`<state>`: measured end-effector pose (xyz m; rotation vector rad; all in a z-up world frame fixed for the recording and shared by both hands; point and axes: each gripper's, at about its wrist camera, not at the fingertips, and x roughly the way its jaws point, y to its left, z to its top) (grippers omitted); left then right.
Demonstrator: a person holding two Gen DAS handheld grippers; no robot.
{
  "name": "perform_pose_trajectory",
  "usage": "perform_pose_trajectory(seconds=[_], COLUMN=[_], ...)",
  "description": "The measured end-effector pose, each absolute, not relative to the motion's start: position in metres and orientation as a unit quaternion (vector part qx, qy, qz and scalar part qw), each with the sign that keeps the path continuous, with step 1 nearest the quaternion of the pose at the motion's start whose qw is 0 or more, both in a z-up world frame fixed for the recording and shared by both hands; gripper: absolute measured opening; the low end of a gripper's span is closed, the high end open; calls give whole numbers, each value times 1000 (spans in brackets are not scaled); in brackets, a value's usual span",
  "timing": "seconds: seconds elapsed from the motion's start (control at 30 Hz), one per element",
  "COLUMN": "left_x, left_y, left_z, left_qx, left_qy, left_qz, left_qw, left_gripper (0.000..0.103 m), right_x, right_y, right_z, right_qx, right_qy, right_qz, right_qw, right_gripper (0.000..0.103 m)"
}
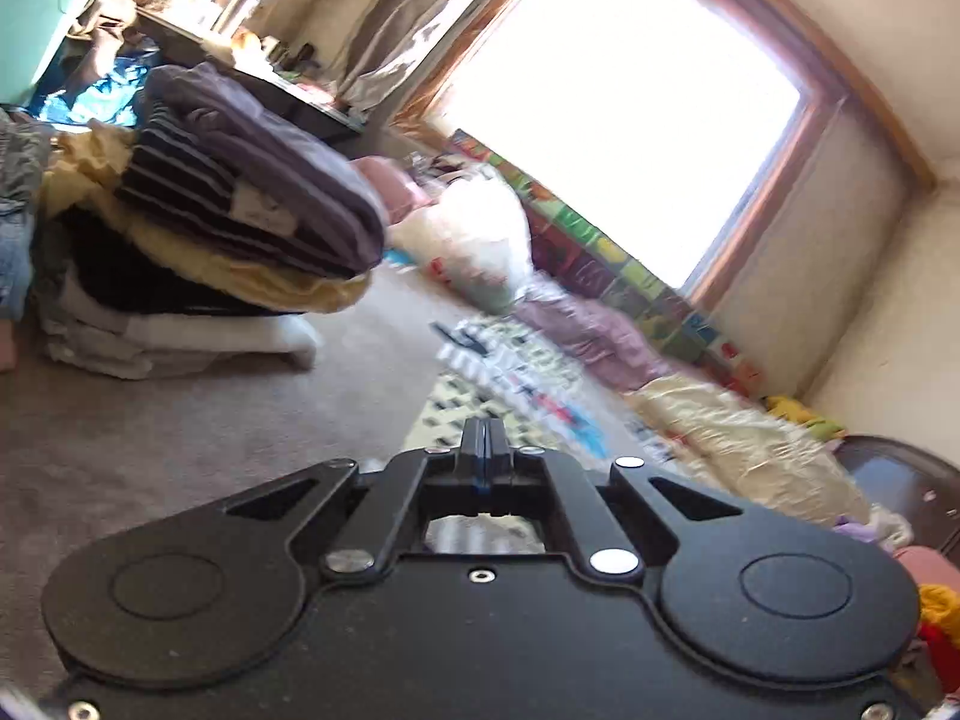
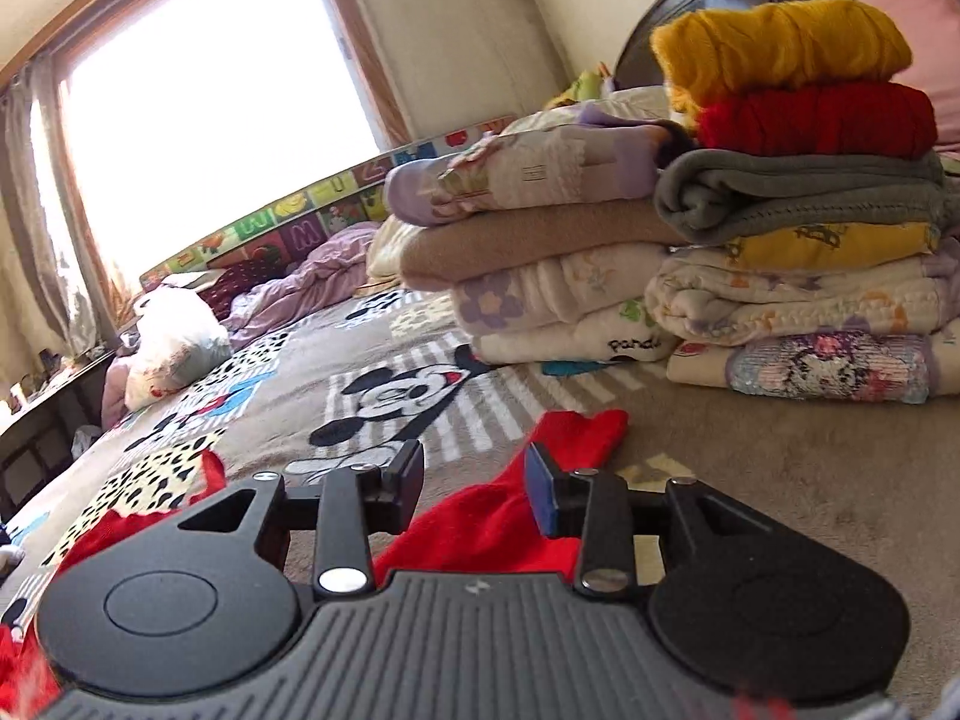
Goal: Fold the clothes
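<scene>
A red garment [image 2: 510,516] lies spread on the cartoon-print bed cover [image 2: 372,396] right under my right gripper [image 2: 474,474]. That gripper is open, its fingers either side of a red sleeve-like end, not touching it that I can see. More red cloth [image 2: 120,528] shows at the lower left. In the left wrist view my left gripper [image 1: 483,438] is shut with nothing between its fingers, held above the bed and tilted. A pile of folded clothes [image 1: 240,192], purple and striped on top, stands to its left.
Two stacks of folded blankets and clothes [image 2: 792,192] stand at the right of the bed, yellow and red knits on top. A white plastic bag [image 2: 174,342] and a lilac cloth [image 2: 306,288] lie near the window [image 2: 210,102]. A dark headboard [image 1: 900,480] is at the right.
</scene>
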<state>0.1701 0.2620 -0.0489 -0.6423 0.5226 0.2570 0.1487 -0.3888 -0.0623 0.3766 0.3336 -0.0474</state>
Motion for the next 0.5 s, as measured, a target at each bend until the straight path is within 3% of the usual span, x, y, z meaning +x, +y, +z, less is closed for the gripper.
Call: perform_pose_trajectory(seconds=[0.07, 0.13, 0.2, 0.27, 0.3, 0.33, 0.37, 0.4, 0.5], left_x=[171, 175, 180, 184, 186, 187, 188, 188, 183], left_y=[262, 267, 272, 274, 274, 272, 270, 266, 247], left_z=[-47, -53, -62, -72, -75, -76, -77, -74, -52], left_qx=[-312, -329, -352, -373, -376, -370, -363, -352, -299], left_qy=[247, 255, 266, 275, 278, 279, 280, 273, 229], left_qz=[117, 121, 128, 124, 124, 125, 126, 117, 62], left_qw=[910, 901, 888, 877, 875, 877, 880, 888, 924], left_gripper=[9, 39, 53, 53, 47, 24, 9, 3, 2], right_x=[148, 147, 147, 147, 146, 146, 146, 146, 145], right_y=[-374, -359, -343, -328, -319, -309, -300, -291, -269], right_z=[-62, -61, -62, -65, -67, -69, -72, -76, -85], right_qx=[175, 173, 182, 196, 195, 192, 187, 181, 161], right_qy=[174, 183, 195, 211, 223, 235, 247, 260, 284], right_qz=[12, 61, 122, 182, 203, 223, 234, 243, 257], right_qw=[969, 966, 956, 940, 933, 926, 922, 917, 910], right_gripper=[39, 39, 39, 41, 43, 43, 43, 43, 43])
